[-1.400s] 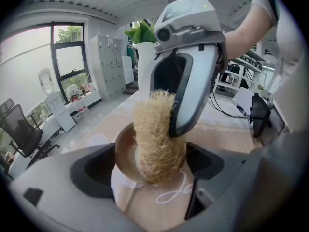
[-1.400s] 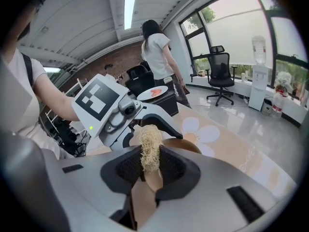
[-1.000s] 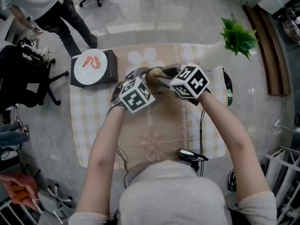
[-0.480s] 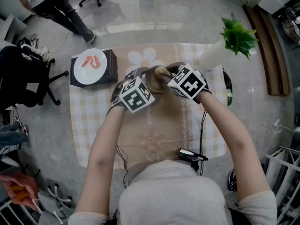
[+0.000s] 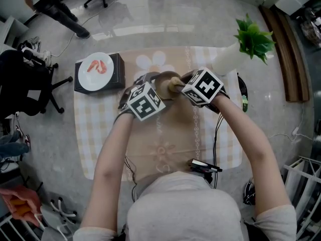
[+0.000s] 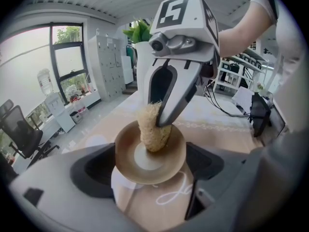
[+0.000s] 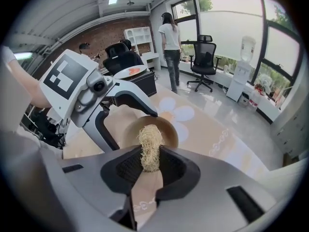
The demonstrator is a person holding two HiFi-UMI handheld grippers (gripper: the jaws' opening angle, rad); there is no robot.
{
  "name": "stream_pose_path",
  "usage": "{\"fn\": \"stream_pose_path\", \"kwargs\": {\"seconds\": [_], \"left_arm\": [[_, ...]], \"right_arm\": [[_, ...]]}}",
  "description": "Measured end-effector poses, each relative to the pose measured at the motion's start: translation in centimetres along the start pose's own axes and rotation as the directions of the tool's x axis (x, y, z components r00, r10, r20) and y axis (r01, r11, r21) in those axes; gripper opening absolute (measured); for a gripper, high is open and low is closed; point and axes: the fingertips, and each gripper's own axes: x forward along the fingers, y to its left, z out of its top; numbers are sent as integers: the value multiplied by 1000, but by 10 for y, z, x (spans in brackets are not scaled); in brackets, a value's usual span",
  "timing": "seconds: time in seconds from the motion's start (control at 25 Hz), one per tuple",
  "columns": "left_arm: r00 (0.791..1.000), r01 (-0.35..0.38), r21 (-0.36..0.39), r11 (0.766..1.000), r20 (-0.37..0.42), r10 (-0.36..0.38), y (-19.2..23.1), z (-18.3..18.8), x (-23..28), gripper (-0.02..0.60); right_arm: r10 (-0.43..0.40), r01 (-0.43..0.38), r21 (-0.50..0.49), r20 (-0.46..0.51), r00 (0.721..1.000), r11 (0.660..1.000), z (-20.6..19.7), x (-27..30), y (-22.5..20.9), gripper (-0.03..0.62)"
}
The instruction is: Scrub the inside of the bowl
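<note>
1. Plainly, the bowl (image 6: 126,154) is clamped by its rim in the left hand-held gripper (image 6: 149,169), tipped over the worktop (image 5: 100,134) so its inside faces the scrubber.
2. The fibre scrubber (image 7: 150,146) is pinched in the right hand-held gripper (image 7: 150,165), with its end pressed against the bowl's inner wall, probably mid-scrub.
3. Gripping the bowl braces it against that push.

Loofah scrubber (image 6: 153,129) slightly rightward in the bowl (image 6: 129,166); bystander (image 5: 55,6) farther away.
</note>
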Motion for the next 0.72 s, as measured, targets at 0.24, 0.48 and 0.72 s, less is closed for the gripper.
{"fn": "stream_pose_path", "kwargs": {"seconds": [0.24, 0.48, 0.72], "left_arm": [[1000, 0, 2, 1000, 2, 0, 0, 0, 0, 431], [1000, 3, 10, 1000, 1, -3, -3, 0, 2, 430], [1000, 1, 34, 999, -4, -1, -4, 2, 2, 431]], "right_arm": [[117, -118, 95, 12, 993, 988, -2, 4, 14, 87], [188, -192, 112, 43, 981, 975, 4, 9, 27, 86], [193, -204, 128, 92, 977, 971, 9, 14, 25, 86]]}}
